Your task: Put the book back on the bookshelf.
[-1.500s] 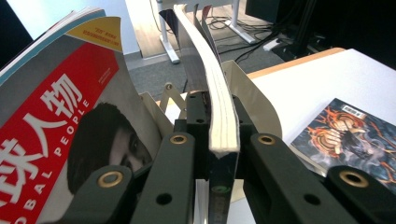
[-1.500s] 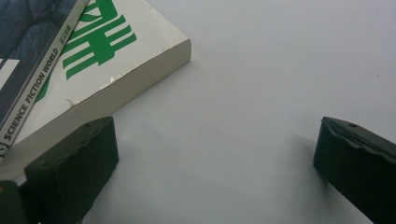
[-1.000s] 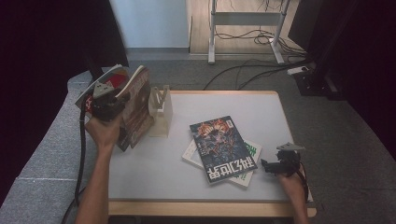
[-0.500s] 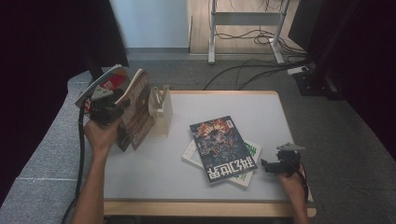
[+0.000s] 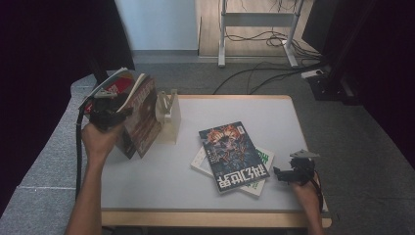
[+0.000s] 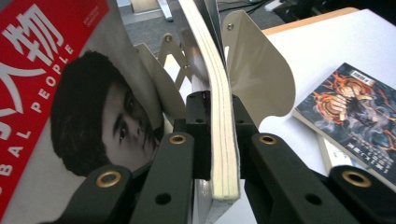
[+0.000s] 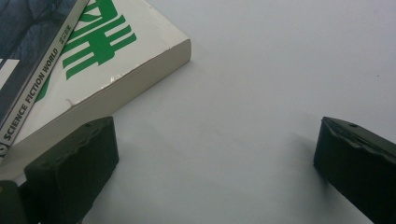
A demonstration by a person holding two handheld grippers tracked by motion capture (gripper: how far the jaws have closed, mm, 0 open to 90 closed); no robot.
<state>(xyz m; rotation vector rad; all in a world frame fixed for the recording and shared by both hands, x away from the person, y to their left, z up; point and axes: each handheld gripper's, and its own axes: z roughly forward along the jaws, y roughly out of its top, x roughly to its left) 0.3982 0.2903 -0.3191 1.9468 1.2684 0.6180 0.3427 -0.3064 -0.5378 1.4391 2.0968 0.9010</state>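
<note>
My left gripper (image 5: 116, 110) is at the table's back left, shut on the edge of a thick book (image 5: 143, 116) with a dark red cover, held upright and tilted. In the left gripper view both pads press its cream page edges (image 6: 223, 140), left gripper (image 6: 219, 109). A red and white magazine (image 5: 113, 87) leans just left of it, magazine (image 6: 37, 70). The white folding book rack (image 5: 169, 111) stands right beside the book, rack plates (image 6: 259, 70). My right gripper (image 5: 289, 174) rests open near the front right edge, right gripper (image 7: 215, 144), nothing between its jaws.
A dark-covered magazine (image 5: 234, 154) lies on a white book with green lettering (image 5: 263, 160) mid-table, just left of the right gripper; white book (image 7: 121, 56), magazine (image 7: 32, 46). The table's front edge (image 5: 215, 218) is wooden. Cables and a desk frame lie on the floor beyond.
The left hand with the book has drifted slightly toward the front left, and the book is a little more tilted. The right gripper has stayed in place.
</note>
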